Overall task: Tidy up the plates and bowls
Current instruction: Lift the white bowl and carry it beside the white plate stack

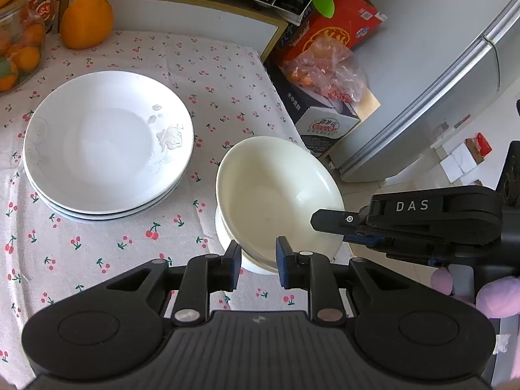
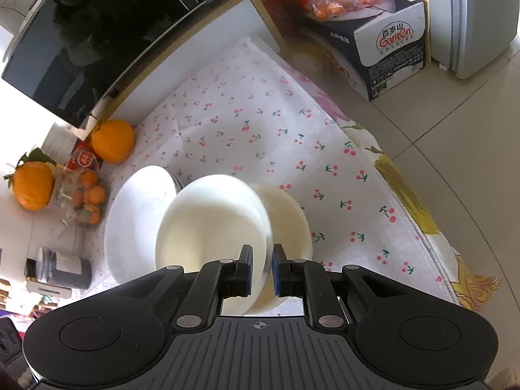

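Observation:
Two cream bowls sit nested near the right edge of the cherry-print cloth (image 1: 113,243). The upper bowl (image 1: 276,191) (image 2: 211,227) is tilted inside the lower bowl (image 1: 256,265) (image 2: 289,224). My right gripper (image 2: 262,265) is shut on the upper bowl's rim and reaches in from the right in the left wrist view (image 1: 325,227). My left gripper (image 1: 258,261) is at the bowls' near side with the rims between its fingers, and the pads look slightly apart from them. A stack of white plates (image 1: 107,143) (image 2: 136,221) lies to the left of the bowls.
A large orange (image 1: 86,21) and a glass jar of small oranges (image 1: 19,48) stand at the back left under a black microwave (image 2: 97,32). Right of the table's edge, cardboard boxes (image 1: 325,107) and a fridge (image 1: 438,81) stand on the tiled floor. A purple-gloved hand (image 1: 497,295) holds the right gripper.

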Demonstrator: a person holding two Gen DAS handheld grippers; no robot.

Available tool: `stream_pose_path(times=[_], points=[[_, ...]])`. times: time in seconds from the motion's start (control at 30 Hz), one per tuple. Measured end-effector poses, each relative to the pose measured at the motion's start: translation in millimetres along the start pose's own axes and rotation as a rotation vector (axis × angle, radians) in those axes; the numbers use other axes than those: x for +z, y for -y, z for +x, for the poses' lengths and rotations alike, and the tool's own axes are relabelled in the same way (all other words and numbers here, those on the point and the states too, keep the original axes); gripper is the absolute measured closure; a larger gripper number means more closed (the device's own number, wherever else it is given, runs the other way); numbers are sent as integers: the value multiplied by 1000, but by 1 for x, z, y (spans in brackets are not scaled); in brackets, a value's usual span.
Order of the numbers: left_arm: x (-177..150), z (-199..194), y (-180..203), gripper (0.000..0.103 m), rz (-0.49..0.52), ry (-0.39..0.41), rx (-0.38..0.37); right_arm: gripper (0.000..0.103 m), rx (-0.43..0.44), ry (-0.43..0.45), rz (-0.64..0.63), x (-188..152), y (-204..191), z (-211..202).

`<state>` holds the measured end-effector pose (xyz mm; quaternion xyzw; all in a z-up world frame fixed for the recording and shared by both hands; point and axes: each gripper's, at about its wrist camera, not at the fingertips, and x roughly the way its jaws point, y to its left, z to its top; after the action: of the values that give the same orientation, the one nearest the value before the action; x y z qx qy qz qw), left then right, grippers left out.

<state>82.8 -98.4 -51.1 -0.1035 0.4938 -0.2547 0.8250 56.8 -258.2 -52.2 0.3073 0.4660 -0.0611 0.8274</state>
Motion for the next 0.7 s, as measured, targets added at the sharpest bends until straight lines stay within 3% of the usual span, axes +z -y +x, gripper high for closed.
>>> stream_pose_path(times=[0.7], points=[[-1,16,1,82,8,-39,17,88,-62,-16,-21,0,4,10]])
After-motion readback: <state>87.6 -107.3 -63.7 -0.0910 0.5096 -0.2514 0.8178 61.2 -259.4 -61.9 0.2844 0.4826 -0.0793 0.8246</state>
